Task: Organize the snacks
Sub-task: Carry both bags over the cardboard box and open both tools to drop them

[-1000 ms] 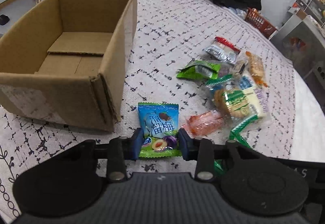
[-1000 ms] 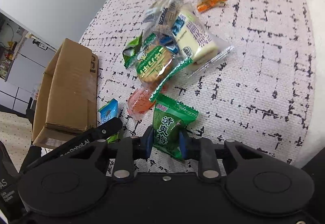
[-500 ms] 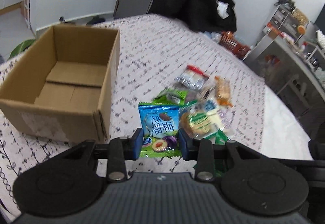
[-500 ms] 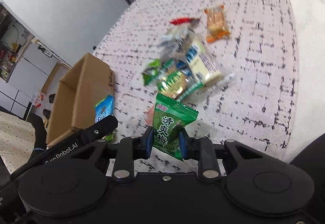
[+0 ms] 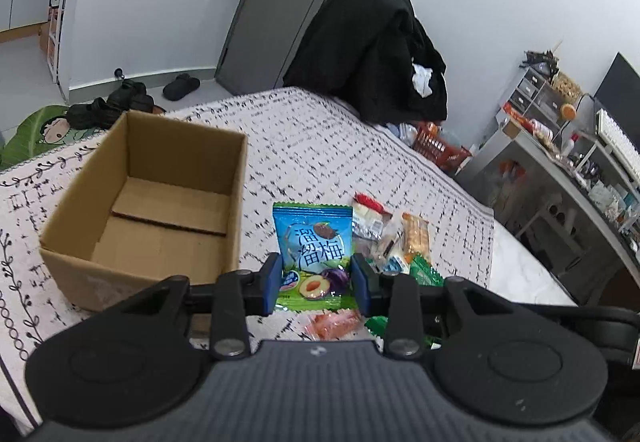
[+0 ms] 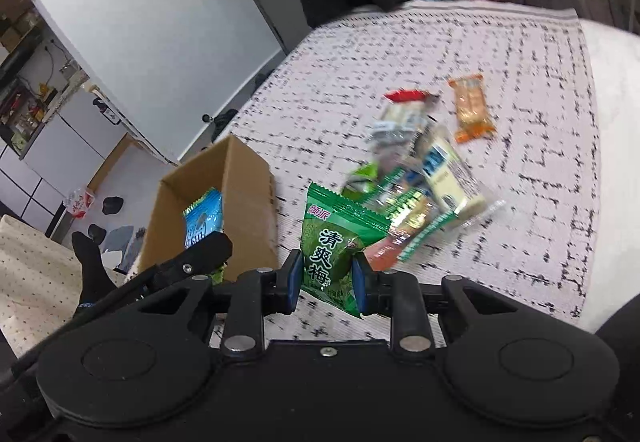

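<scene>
My left gripper (image 5: 314, 282) is shut on a blue plum-candy packet (image 5: 312, 246) and holds it in the air, to the right of the open cardboard box (image 5: 160, 161). The box is empty inside. My right gripper (image 6: 325, 282) is shut on a green plum-candy packet (image 6: 336, 242), raised above the table. In the right wrist view the left gripper (image 6: 200, 254) with the blue packet (image 6: 202, 219) shows in front of the box (image 6: 244, 209). A pile of loose snack packets (image 6: 424, 193) lies on the tablecloth; it also shows in the left wrist view (image 5: 396, 238).
An orange cracker packet (image 6: 470, 107) lies apart at the pile's far side. A chair draped with a black coat (image 5: 372, 53) stands at the table's far edge. A red basket (image 5: 436, 149) and a cluttered desk (image 5: 560, 161) stand to the right.
Both grippers have lifted with their packets from just above the table. The box and snack pile now look lower and farther. The left gripper has moved nearer the box.
</scene>
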`<action>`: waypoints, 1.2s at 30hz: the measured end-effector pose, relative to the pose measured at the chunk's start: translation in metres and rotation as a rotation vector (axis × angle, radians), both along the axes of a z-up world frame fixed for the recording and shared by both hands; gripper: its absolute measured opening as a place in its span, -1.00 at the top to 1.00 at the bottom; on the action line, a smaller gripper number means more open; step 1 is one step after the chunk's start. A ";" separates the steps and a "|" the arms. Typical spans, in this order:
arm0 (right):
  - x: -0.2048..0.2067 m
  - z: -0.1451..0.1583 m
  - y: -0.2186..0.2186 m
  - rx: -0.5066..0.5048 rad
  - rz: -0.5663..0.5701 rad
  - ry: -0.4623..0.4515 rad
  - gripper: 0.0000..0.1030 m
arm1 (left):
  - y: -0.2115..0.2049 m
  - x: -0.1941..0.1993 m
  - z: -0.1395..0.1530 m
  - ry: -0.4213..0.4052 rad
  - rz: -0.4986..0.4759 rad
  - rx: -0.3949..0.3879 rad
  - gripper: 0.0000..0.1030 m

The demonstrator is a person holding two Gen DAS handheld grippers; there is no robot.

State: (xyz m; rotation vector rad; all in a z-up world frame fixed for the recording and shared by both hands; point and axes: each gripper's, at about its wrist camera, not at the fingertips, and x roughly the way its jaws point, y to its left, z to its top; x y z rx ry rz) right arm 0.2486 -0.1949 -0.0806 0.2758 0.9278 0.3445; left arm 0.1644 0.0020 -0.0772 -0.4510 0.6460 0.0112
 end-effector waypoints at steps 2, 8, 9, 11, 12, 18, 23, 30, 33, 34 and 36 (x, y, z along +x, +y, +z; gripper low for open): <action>-0.002 0.004 0.008 -0.006 0.003 -0.015 0.50 | 0.009 -0.003 0.003 -0.009 0.013 -0.012 0.30; -0.005 0.010 0.034 -0.013 0.025 -0.027 0.50 | 0.038 -0.008 0.007 0.002 0.051 -0.011 0.30; -0.004 0.011 0.038 -0.006 0.028 -0.022 0.49 | 0.044 -0.008 0.007 0.005 0.060 -0.015 0.30; -0.003 0.010 0.047 0.001 0.033 -0.013 0.50 | 0.053 -0.009 0.006 0.010 0.078 -0.022 0.30; -0.003 0.010 0.052 0.002 0.039 -0.011 0.50 | 0.058 -0.010 0.006 0.011 0.085 -0.028 0.30; 0.000 0.010 0.082 -0.006 0.070 -0.015 0.49 | 0.084 -0.011 -0.001 0.020 0.132 -0.062 0.30; 0.006 0.008 0.102 -0.008 0.096 -0.017 0.49 | 0.104 -0.010 -0.011 0.046 0.177 -0.085 0.30; 0.017 0.002 0.123 -0.011 0.110 -0.006 0.49 | 0.123 -0.007 -0.024 0.082 0.235 -0.115 0.30; 0.020 0.000 0.128 -0.007 0.111 -0.006 0.49 | 0.128 -0.007 -0.027 0.072 0.252 -0.151 0.29; 0.022 0.000 0.130 -0.005 0.110 -0.006 0.49 | 0.128 -0.008 -0.028 0.074 0.264 -0.158 0.29; 0.024 0.000 0.131 -0.001 0.107 -0.006 0.49 | 0.130 -0.007 -0.030 0.086 0.292 -0.145 0.28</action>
